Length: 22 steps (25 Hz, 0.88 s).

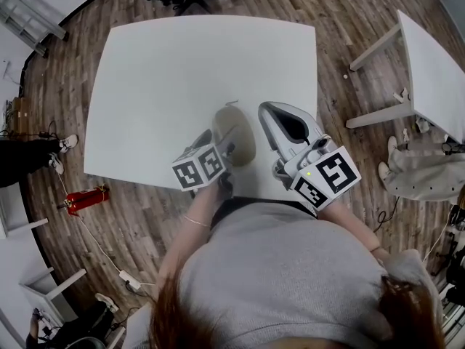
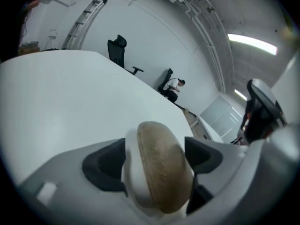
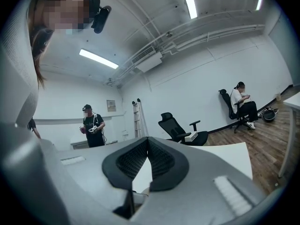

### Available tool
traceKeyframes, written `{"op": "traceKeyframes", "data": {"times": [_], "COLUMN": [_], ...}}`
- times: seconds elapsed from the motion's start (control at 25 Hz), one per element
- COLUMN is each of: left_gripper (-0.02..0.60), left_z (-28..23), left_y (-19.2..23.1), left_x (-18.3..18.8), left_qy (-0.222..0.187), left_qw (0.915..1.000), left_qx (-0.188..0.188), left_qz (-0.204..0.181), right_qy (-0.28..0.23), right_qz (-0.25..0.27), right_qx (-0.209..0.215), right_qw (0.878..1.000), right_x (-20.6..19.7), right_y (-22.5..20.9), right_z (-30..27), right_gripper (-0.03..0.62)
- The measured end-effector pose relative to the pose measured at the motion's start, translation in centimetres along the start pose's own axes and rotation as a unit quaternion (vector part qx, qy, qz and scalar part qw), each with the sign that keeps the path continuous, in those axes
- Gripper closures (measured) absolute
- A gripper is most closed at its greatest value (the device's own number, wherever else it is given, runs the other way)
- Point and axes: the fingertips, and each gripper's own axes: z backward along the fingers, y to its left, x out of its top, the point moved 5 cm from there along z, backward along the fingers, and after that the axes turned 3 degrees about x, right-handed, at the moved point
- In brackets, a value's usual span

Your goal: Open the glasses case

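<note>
Now the left tongs [image 2: 155,158] gape wide around the glasses case [image 2: 161,182]; the right tongs [image 3: 147,149] are closed, empty.

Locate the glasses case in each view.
Head view: glasses case near centre.
Left gripper view: bottom centre, between the spread jaws.
Right gripper view: cannot be made out.
Shared landmark: white table.

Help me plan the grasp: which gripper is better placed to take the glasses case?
Left: the left gripper has its jaws open around the glasses case; the right gripper is shut, empty, beside it.
</note>
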Motion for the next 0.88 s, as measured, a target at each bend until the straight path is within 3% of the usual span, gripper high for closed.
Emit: {"op": "traceKeyframes", "data": {"times": [0.2,0.44,0.88], "left_gripper": [0.178,0.155,0.152], "left_z": [-0.8,-1.7,-4.6], "left_y": [0.1,-0.9,-4.2], "left_x": [-0.4,-0.4,-0.2], "left_qy": [0.004,0.023,0.083], "left_qw": [0.9999,0.9996,0.9944], "left_qx": [-0.004,-0.013,-0.021], "left_qz": [0.013,0.004,-0.062], "right_qy": [-0.004,-0.012,-0.032], "right_qz": [-0.004,-0.019,-0.041], "right_qx": [-0.007,-0.012,-0.032], "right_qw": [1.0,1.0,0.998], "right_x": [0.0,-0.2,0.0], "right_y": [-0.4,-0.3,-1.5], "right_z": [0.2,0.8,1.5], "right_gripper": [0.591,0.591,0.591]}}
